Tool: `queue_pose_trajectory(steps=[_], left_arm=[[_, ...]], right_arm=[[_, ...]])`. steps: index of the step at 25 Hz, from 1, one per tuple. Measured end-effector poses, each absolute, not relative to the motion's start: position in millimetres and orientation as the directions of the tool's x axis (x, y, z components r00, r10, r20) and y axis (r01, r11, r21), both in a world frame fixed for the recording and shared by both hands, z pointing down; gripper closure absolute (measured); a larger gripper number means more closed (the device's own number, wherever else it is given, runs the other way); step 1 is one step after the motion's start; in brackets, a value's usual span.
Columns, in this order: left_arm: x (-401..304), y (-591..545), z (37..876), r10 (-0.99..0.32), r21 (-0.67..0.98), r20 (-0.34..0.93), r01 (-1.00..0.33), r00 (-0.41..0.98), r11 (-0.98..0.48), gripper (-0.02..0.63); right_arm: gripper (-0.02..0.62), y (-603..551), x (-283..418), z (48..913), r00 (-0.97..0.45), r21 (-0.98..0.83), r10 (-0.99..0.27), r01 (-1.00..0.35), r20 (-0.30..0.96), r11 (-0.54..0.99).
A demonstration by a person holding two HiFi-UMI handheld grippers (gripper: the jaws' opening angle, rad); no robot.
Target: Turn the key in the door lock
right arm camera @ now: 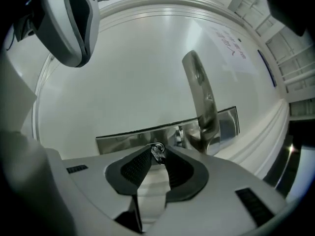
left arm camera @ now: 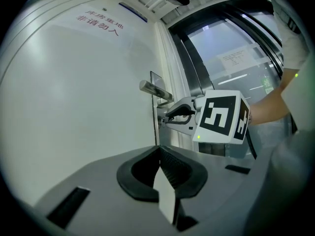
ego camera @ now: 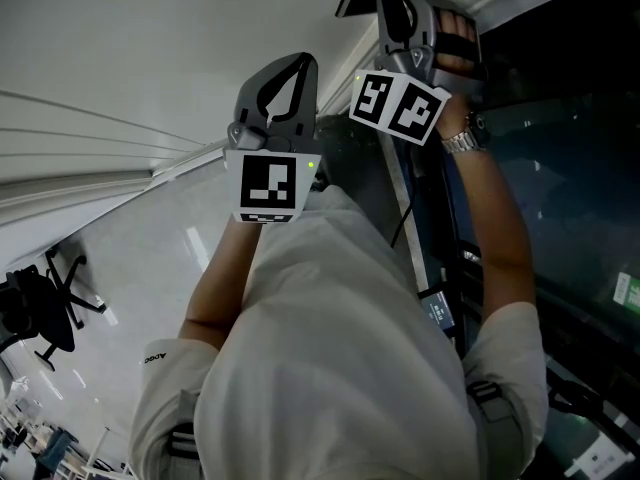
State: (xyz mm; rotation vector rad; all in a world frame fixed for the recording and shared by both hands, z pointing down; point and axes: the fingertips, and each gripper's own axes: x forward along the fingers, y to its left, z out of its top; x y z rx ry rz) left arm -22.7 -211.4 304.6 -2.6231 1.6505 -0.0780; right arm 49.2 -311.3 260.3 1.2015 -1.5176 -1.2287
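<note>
small dark metal key point(right arm camera: 158, 153) with one thin silver ring on it sits in the long brushed-steel lock plate point(right arm camera: 128, 137) on the smooth white door point(left arm camera: 88, 92), right beside the base of the one rounded shiny steel lever handle point(right arm camera: 203, 102). the key's long axis runs straight into the plate, away from the right gripper point(right arm camera: 158, 150) and in line with it; only the head shows, the blade is hidden. right gripper's grey plastic body ends in two black ribbed rubber pads point(right arm camera: 132, 167), and the tips are pinched on the key head. left gripper point(left arm camera: 159, 151), same build, has its two jaws pressed together on nothing and is held back from the door, well apart from the lock. the plate stands upright along the door edge in the left gripper view. count: one key, one ring, one handle, one plate, two grippers, one black-and-white marker cube point(left arm camera: 220, 117) on each.
</note>
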Motion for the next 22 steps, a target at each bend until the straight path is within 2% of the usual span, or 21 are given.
queue_pose_trajectory(steps=[6, 9, 13, 16, 19, 22], left_arm=[[-24, -212, 304, -0.903, -0.057, 0.017, -0.901, 0.43, -0.43, 0.595], [-23, -212, 304, -0.903, -0.057, 0.015, -0.901, 0.43, -0.43, 0.595], [-21, -213, 304, -0.902, -0.058, 0.015, -0.9, 0.431, -0.431, 0.595], [-18, -214, 304, -0.902, -0.062, 0.017, -0.899, 0.432, -0.433, 0.595], [-16, -214, 303, -0.901, -0.062, 0.017, -0.899, 0.433, -0.433, 0.595], [-13, -215, 301, -0.902, -0.064, 0.015, -0.9, 0.431, -0.431, 0.595]], right_arm=[[0.517, -312, 48, 257, -0.225, 0.906, -0.972, -0.393, 0.07, 0.156], [0.566, -312, 47, 254, -0.247, 0.853, -0.965, -0.483, 0.085, 0.199], [0.584, -313, 50, 250, -0.275, 0.689, -0.952, -0.664, 0.137, 0.291], [0.584, -313, 50, 249, -0.293, 0.599, -0.947, -0.737, 0.134, 0.313], [0.584, -315, 55, 248, -0.331, 0.395, -0.932, -0.844, 0.149, 0.363], [0.584, -317, 63, 247, -0.389, 0.074, -0.906, -0.911, 0.163, 0.405]])
